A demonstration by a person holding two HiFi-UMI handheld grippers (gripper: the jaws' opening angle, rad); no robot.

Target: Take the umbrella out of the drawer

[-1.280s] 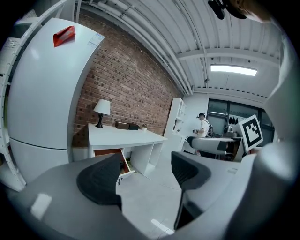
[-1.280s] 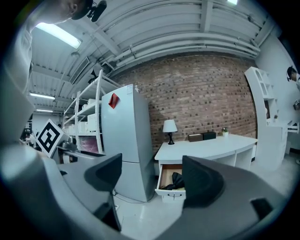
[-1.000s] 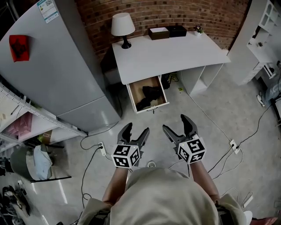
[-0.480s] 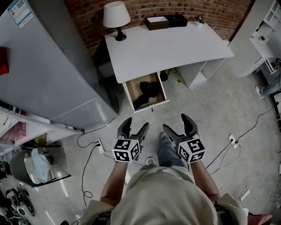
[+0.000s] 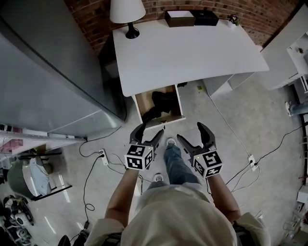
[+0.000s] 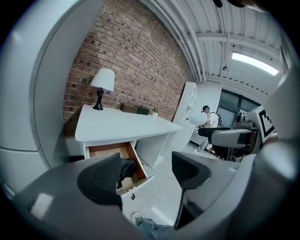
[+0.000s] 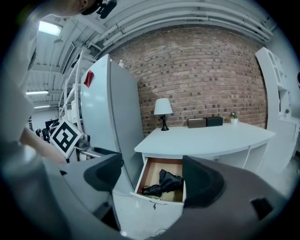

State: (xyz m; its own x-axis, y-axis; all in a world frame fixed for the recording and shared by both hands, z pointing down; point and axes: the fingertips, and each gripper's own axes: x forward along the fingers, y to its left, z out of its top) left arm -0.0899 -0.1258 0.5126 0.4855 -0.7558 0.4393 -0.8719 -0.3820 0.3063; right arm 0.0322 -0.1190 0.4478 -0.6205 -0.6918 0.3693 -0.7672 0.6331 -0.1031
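A black folded umbrella (image 5: 161,103) lies in the open wooden drawer (image 5: 160,119) under the left end of the white desk (image 5: 192,53). In the right gripper view the umbrella (image 7: 164,183) shows between the jaws, far ahead; in the left gripper view the left jaw hides part of the umbrella (image 6: 127,168). My left gripper (image 5: 150,129) hangs just in front of the drawer front, open and empty. My right gripper (image 5: 191,132) is beside it to the right, also open and empty. Neither touches the drawer.
A tall grey refrigerator (image 5: 43,72) stands close on the drawer's left. On the desk are a lamp (image 5: 127,12) and two boxes (image 5: 180,18). Cables and a power strip (image 5: 102,156) lie on the floor. My shoe (image 5: 171,142) is between the grippers. White shelving (image 5: 293,53) stands right.
Both grippers have moved forward and down toward the desk, so the open drawer now lies just beyond their fingertips. A leg has stepped forward between them. The jaws have kept their spread.
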